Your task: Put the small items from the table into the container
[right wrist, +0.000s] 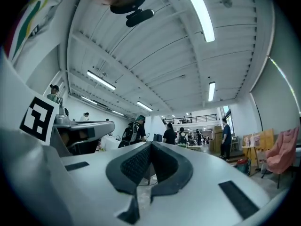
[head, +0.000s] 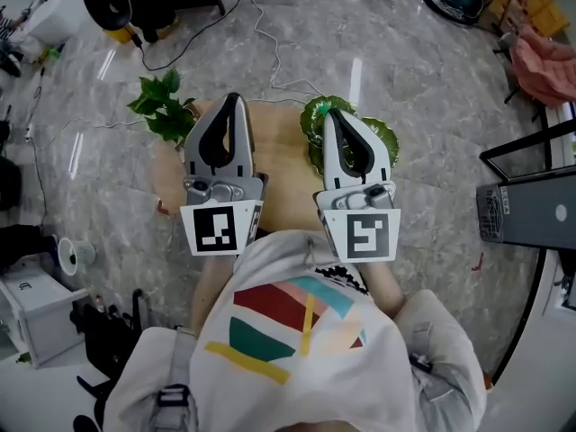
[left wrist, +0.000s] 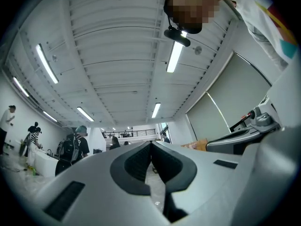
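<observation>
In the head view both grippers are held up high above a small round wooden table [head: 284, 165], pointing away from me. My left gripper [head: 232, 99] is shut, its tips touching, and holds nothing. To its right, my right gripper [head: 330, 115] is also shut and empty, and it hides part of a green leaf-shaped container [head: 314, 126] on the table's right side. The left gripper view shows the left gripper [left wrist: 151, 143] closed against a ceiling and a hall. Jaw tips of the right gripper [right wrist: 150, 145] meet the same way in the right gripper view. No small items show on the table.
A leafy green plant [head: 163, 106] stands at the table's left edge. White and black cables [head: 261, 39] run over the marble floor beyond it. A white box [head: 34, 306] sits at lower left, a black stand [head: 531, 210] at right. Several people [right wrist: 181, 136] stand far off in the hall.
</observation>
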Action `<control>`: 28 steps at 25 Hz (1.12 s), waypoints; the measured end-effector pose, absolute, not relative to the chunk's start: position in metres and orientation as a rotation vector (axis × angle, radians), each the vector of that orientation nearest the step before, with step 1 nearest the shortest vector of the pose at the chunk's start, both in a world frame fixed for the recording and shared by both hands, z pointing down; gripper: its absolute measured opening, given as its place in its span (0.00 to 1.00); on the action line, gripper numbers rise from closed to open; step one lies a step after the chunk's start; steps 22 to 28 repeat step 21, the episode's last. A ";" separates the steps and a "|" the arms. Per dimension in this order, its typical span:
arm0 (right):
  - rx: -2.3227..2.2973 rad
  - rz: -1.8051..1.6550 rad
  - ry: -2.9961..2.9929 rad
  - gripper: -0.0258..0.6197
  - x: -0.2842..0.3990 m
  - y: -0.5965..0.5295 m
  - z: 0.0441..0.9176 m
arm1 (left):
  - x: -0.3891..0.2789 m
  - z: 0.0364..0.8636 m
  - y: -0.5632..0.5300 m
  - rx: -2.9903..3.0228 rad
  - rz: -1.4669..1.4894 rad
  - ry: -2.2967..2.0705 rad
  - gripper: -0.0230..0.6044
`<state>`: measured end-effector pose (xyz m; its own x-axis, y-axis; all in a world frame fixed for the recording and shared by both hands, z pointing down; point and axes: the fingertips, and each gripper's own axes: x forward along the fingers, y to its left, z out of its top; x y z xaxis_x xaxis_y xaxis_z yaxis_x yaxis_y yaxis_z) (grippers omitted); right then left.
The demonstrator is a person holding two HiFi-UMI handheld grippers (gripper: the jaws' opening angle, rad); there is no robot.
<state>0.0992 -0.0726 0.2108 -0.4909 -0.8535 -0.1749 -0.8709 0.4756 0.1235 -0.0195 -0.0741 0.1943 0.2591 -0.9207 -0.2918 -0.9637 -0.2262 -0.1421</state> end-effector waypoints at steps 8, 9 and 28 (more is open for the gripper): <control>-1.435 0.319 2.660 0.06 0.084 -0.061 0.208 | -0.010 0.177 -0.069 -2.178 0.208 1.685 0.05; -1.428 0.318 2.664 0.06 0.084 -0.060 0.208 | -0.008 0.177 -0.068 -2.179 0.205 1.680 0.05; -1.420 0.313 2.672 0.06 0.081 -0.058 0.210 | -0.004 0.175 -0.065 -2.182 0.184 1.666 0.05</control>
